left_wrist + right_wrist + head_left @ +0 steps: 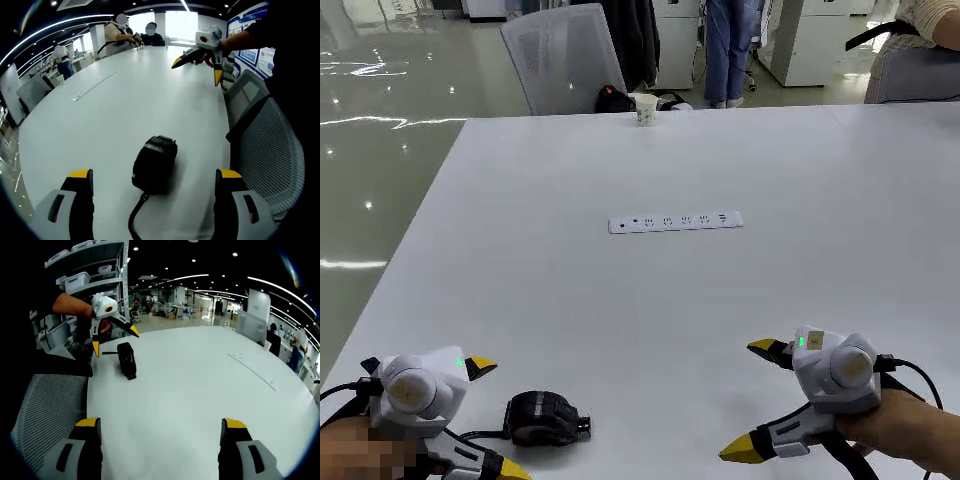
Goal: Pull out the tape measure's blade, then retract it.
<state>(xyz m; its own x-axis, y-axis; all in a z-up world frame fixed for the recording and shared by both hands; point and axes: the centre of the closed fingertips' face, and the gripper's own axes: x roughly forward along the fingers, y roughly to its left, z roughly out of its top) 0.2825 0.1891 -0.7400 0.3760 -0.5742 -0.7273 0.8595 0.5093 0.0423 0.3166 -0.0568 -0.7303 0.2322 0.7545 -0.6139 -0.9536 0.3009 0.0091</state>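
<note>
- White table top (650,300) is stretching out wide under both grippers, in a big office room with a shiny floor.
- The black tape measure (545,417) is lying on the table near the person's edge, on the left side.
- The left gripper (498,418) is pointing at the tape measure, and its yellow-tipped jaws are standing wide apart.
- In the left gripper view, the tape measure (155,162) is sitting between the two jaws of the left gripper (154,174), with neither jaw touching it.
- A thin black cord (135,217) is trailing from the tape measure back toward that gripper.
- The right gripper (748,400) is hovering over the table well apart from the tape measure, and its jaws are also gaping wide and holding nothing.
- In the right gripper view, the right gripper (160,422) is looking across bare table at the tape measure (126,360) and at the left gripper (115,342) just beside it.
- A white power strip (675,221) is lying flat in the middle of the table.
- A paper cup (646,108) is standing at the far edge, with a grey chair (565,55) waiting behind it.
- A mesh chair (270,145) is standing close to the near edge.
</note>
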